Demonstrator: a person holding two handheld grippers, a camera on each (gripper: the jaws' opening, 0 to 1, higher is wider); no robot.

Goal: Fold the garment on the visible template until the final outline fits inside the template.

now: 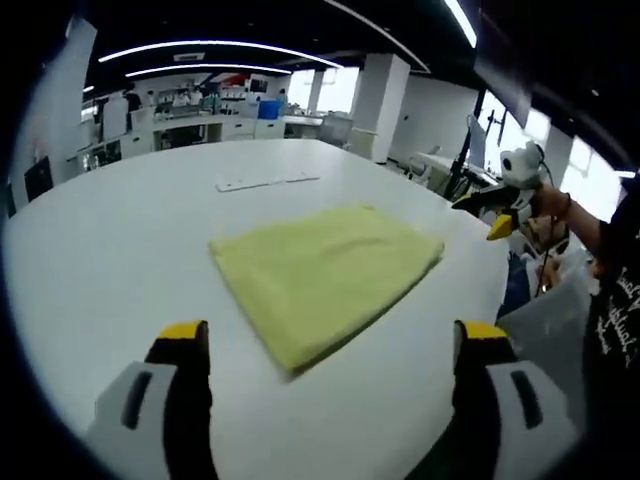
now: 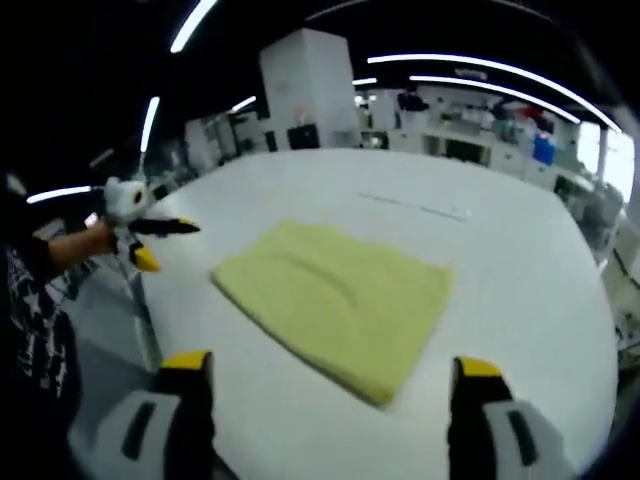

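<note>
A pale yellow garment [image 1: 325, 275] lies folded into a flat rectangle on the round white table [image 1: 120, 250]. In the left gripper view my left gripper [image 1: 335, 335] stands open just short of the garment's near corner, with nothing between its yellow-tipped jaws. The right gripper [image 1: 497, 212] hangs off the table's right edge, jaws apart. In the right gripper view the garment [image 2: 340, 300] lies ahead of my open right gripper [image 2: 325, 365]. There the left gripper [image 2: 155, 242] is held at the left, beside the table [image 2: 520, 270].
Flat white strips [image 1: 265, 183] lie on the table beyond the garment, also seen as strips [image 2: 415, 207] in the right gripper view. A person's arm and dark shirt [image 2: 40, 330] are at the table's edge. Desks, pillars and shelves stand far behind.
</note>
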